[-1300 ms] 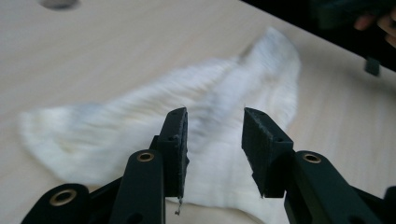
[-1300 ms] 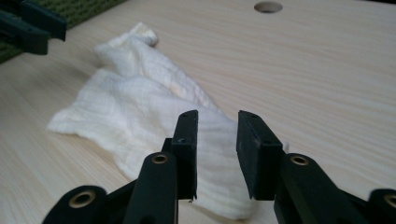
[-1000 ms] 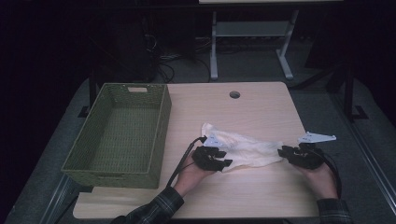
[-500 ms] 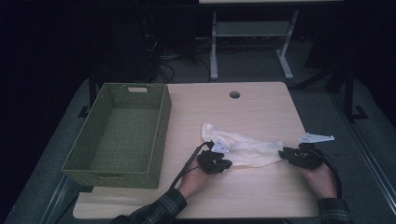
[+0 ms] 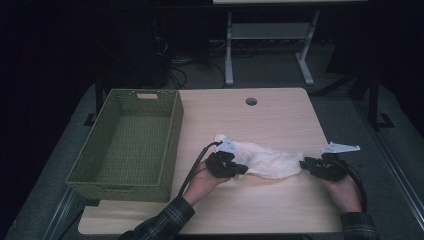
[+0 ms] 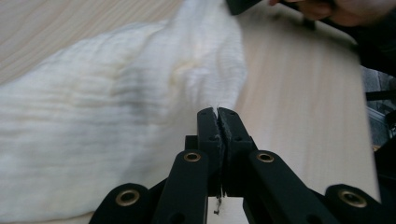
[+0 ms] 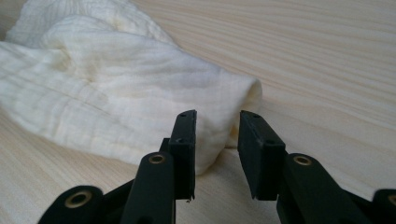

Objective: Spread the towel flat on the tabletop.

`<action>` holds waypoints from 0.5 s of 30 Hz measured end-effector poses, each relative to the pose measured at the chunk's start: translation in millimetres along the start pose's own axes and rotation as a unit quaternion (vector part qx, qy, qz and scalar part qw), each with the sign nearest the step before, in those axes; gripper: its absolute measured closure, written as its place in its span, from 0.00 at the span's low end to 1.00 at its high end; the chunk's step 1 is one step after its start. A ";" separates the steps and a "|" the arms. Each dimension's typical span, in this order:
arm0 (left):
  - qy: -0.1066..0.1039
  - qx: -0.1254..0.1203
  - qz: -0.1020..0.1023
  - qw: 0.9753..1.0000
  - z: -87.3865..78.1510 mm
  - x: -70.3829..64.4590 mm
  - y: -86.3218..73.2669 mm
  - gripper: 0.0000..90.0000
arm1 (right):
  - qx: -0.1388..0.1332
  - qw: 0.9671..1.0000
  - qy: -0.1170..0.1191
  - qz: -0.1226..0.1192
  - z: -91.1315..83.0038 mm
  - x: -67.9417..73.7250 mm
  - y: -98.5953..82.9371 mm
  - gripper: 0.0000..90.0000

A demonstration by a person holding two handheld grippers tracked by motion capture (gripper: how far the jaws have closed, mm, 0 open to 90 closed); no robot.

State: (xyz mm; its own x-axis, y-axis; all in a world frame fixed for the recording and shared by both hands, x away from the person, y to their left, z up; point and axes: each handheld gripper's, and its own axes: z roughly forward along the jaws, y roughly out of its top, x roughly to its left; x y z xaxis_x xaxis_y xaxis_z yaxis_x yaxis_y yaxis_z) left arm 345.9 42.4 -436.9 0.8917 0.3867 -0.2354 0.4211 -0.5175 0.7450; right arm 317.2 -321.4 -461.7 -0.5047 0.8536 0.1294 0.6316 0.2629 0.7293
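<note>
A: Where's the cloth (image 5: 267, 161)?
B: On the table (image 5: 280, 115), right of the basket (image 5: 127, 142).
A: Grippers?
B: Left gripper (image 6: 218, 113) is clenched on the cloth's edge; right gripper (image 7: 216, 121) is released, jaws apart at its right end.

Left gripper (image 5: 239, 169) sits low with jaws pressed together; right gripper (image 5: 306, 164) is level with it, jaws parted, both pointing inward.
</note>
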 end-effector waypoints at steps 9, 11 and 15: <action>0.068 0.016 -0.021 0.997 22.0 40.3 -2.0 0.94 | -0.002 1.000 -0.001 -0.004 0.1 0.4 0.1 0.74; 0.083 0.020 -0.027 0.996 23.8 45.9 -5.9 0.89 | -0.003 1.000 -0.002 -0.004 -0.6 0.6 0.1 0.74; 0.107 0.013 -0.019 0.994 12.3 44.8 -3.6 0.80 | -0.006 1.000 -0.003 -0.003 -2.8 -0.5 -0.7 0.74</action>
State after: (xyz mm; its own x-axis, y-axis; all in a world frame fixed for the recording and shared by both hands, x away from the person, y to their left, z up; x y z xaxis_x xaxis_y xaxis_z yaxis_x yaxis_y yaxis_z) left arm 386.4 52.2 -457.8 0.8206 0.5582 -0.1231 0.4607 -0.5184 0.7204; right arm 315.3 -323.3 -460.3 -0.5044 0.8550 0.1206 0.6213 0.2624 0.7383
